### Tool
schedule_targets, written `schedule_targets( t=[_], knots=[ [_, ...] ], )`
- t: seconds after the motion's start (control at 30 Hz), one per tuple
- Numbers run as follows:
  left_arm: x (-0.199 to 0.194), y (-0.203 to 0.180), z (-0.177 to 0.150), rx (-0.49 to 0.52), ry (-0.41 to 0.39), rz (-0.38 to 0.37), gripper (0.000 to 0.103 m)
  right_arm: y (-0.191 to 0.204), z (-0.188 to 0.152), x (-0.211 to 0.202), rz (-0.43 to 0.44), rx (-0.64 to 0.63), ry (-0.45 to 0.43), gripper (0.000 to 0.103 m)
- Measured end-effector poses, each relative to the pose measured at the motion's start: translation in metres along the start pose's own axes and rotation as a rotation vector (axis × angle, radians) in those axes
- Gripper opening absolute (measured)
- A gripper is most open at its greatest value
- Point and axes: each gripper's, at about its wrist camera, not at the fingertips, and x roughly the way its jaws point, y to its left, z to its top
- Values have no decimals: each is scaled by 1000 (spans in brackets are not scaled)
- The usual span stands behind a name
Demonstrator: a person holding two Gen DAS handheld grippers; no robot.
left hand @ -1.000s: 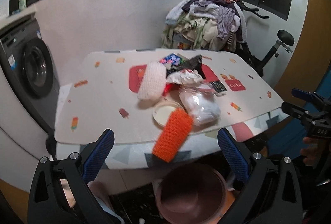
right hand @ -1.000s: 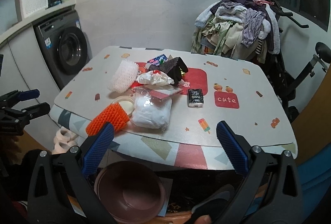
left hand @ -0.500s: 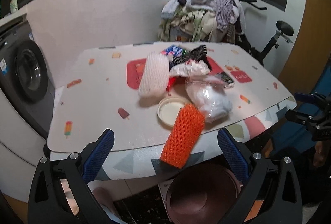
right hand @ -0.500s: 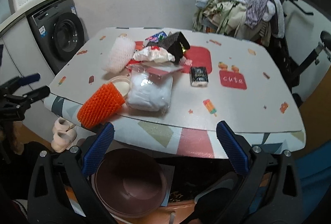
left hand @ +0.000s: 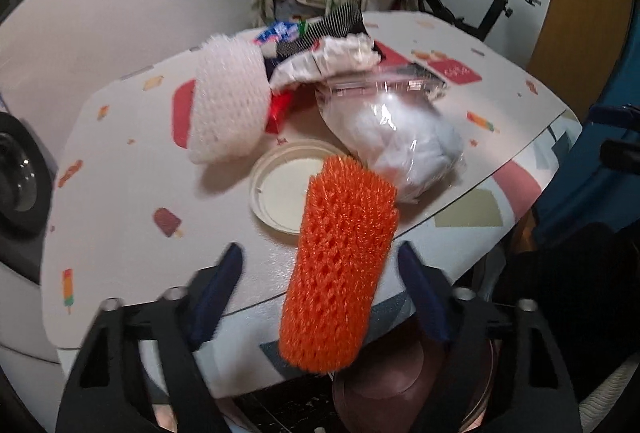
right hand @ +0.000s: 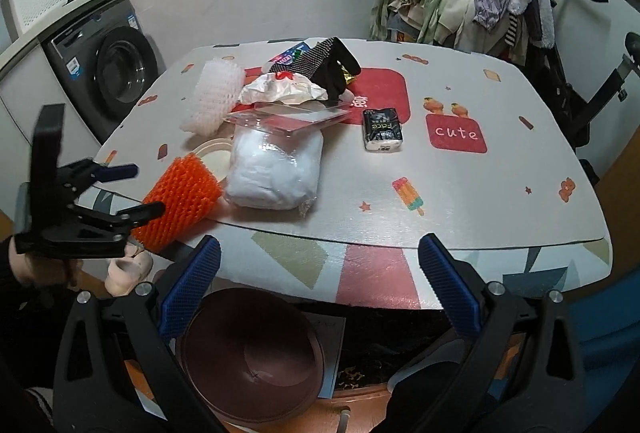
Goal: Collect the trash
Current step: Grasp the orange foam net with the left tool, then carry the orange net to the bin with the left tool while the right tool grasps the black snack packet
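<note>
The table (right hand: 460, 189) carries a heap of trash: a clear bag of white stuffing (right hand: 276, 169), a white foam net (left hand: 228, 109), a round lid (left hand: 280, 189) and a small black tissue pack (right hand: 382, 129). Below its near edge sits a dark pink bowl (right hand: 252, 353) on the floor. An orange foam net (left hand: 340, 273) lies half over that edge, touching the lid. The left gripper (left hand: 320, 297) has its jaws either side of the orange net; they have just been closing, not yet pressing it. The right gripper (right hand: 320, 293) hangs over the bowl, jaws wide apart and empty
</note>
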Motion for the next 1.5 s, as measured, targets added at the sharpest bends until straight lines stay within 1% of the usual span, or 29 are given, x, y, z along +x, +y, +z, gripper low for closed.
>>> schedule_targets(
  t=[0.03, 0.07, 0.1, 0.17, 0.27, 0.37, 0.43, 0.53, 0.63, 0.7, 0.73, 0.8, 0.83, 0.87, 0.97, 1.1, 1.17, 1.2, 1.27, 1.3, 1.33, 1.37, 1.5],
  knots=[
    [6, 1, 0, -5, 17, -21, 34, -3, 1, 2, 6, 10, 2, 97],
    [11, 3, 0, -15, 43, -49, 24, -6, 2, 5, 14, 20, 2, 97],
    [13, 4, 0, -25, 49, -61, 24, -7, 3, 7, 22, 27, 2, 97],
    [5, 7, 1, -45, 18, -98, 23, -9, 4, 11, 33, 33, -2, 97],
    [-16, 13, 3, -74, -27, -125, 23, -8, 8, 21, 42, 27, 2, 97],
    [-38, 15, 7, -104, -84, -121, 23, -7, 15, 30, 52, 10, -6, 97],
    [-51, 20, 8, -132, -121, -115, 23, -10, 22, 33, 45, -8, -34, 97],
    [-62, 26, 12, -161, -152, -100, 23, -26, 41, 42, 23, -5, -76, 97],
    [-70, 35, 15, -185, -178, -86, 23, -51, 64, 63, -10, 24, -101, 97],
    [-71, 39, 18, -199, -183, -77, 23, -63, 77, 83, -38, 18, -89, 92],
    [-71, 42, 18, -203, -183, -74, 23, -68, 83, 95, -41, 14, -76, 86],
    [-71, 43, 20, -213, -185, -72, 23, -78, 93, 121, -42, 12, -44, 81],
    [-71, 43, 20, -215, -187, -71, 23, -81, 96, 132, -38, 12, -31, 73],
    [-71, 43, 21, -217, -190, -72, 23, -84, 100, 144, -34, 12, -17, 69],
    [-69, 44, 22, -222, -188, -74, 24, -85, 109, 172, -35, -2, 17, 69],
    [-66, 45, 21, -225, -183, -85, 24, -83, 118, 198, -33, -7, 55, 69],
    [-64, 44, 21, -223, -181, -92, 24, -81, 119, 210, -60, -22, 87, 67],
    [-63, 44, 21, -221, -180, -95, 24, -81, 119, 214, -69, -26, 100, 64],
    [-63, 43, 21, -216, -181, -103, 24, -82, 117, 222, -75, -30, 134, 48],
    [-64, 43, 21, -214, -184, -106, 24, -83, 116, 222, -78, -30, 136, 48],
    [-65, 42, 21, -212, -186, -110, 24, -84, 115, 219, -74, -24, 127, 43],
    [-66, 41, 21, -209, -187, -113, 24, -85, 114, 214, -70, -13, 119, 42],
    [-70, 37, 19, -204, -193, -123, 24, -85, 108, 189, -60, 10, 68, 41]
  ],
)
